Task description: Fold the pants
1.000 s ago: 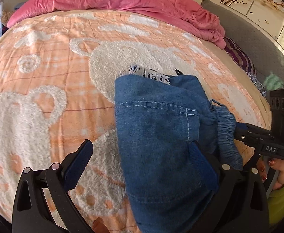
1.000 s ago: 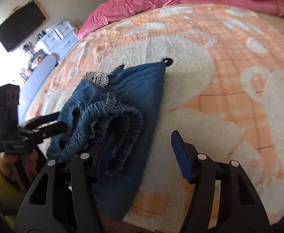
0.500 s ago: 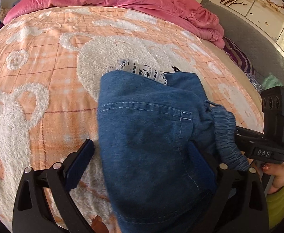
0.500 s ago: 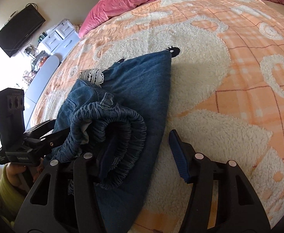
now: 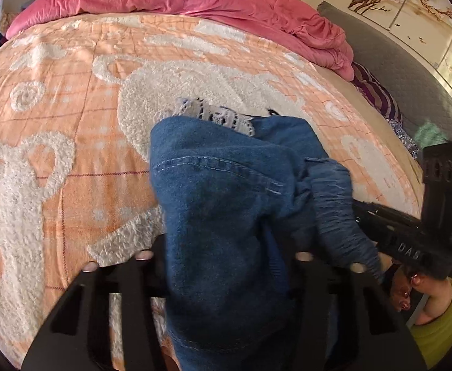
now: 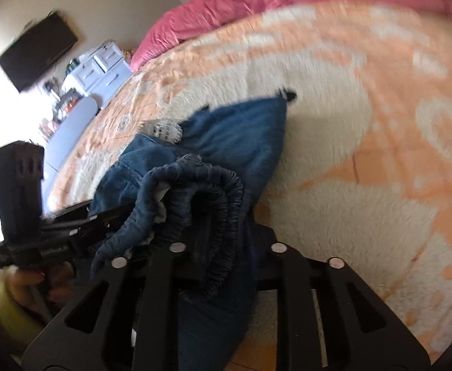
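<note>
Pants (image 5: pixel 226 216) clamped by left tongs (image 5: pixel 226 256) and right tongs (image 6: pixel 226 247); blanket (image 5: pixel 71 123) open leftward.

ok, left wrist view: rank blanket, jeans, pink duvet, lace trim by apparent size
1. blanket
2. jeans, though nearness to the camera inflates them
3. pink duvet, far from the camera, so likely understated
4. lace trim
</note>
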The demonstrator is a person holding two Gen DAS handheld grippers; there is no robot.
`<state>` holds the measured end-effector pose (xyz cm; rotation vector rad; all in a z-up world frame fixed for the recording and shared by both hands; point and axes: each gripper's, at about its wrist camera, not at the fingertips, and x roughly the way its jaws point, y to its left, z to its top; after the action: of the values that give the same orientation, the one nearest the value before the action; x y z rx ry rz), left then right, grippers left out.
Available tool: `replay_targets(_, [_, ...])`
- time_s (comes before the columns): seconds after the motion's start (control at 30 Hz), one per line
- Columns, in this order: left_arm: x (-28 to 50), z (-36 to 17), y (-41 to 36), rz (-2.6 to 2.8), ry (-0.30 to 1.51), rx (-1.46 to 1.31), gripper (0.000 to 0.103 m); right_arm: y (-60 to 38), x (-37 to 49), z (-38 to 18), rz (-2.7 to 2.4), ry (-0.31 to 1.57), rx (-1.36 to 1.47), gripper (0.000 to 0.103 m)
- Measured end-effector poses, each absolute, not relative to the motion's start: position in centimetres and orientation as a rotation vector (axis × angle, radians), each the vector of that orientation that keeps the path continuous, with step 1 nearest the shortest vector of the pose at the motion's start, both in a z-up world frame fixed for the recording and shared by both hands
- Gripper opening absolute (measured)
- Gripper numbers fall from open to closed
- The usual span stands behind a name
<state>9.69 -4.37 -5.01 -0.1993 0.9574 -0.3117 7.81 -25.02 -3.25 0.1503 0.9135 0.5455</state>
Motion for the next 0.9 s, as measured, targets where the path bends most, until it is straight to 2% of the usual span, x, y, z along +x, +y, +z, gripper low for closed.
replay_targets(0.07, [9.2,-4.5,-4.6,-0.304,0.937,-0.167,0.035,-24.4,7.1,-2.5,0.53,0.874,0.093,0.01])
replay_targets(0.23, [8.4,-3.2,-4.3,-0.307,0.911,-0.183,0.031,-23.5,5.5,-0.5,0.519,0.785,0.034,0.008])
replay_targets(0.47, [9.4,-0.6,-4.4,-0.321,0.866,-0.207,0.031,-23.0,7.3,1.6,0.532,0.745,0.038,0.008])
replay_targets(0.9, [17.5,2.1,-4.2,-0.265,0.812,-0.191,0.031,-21.6,15.7,4.6,0.523,0.692,0.019,0.008])
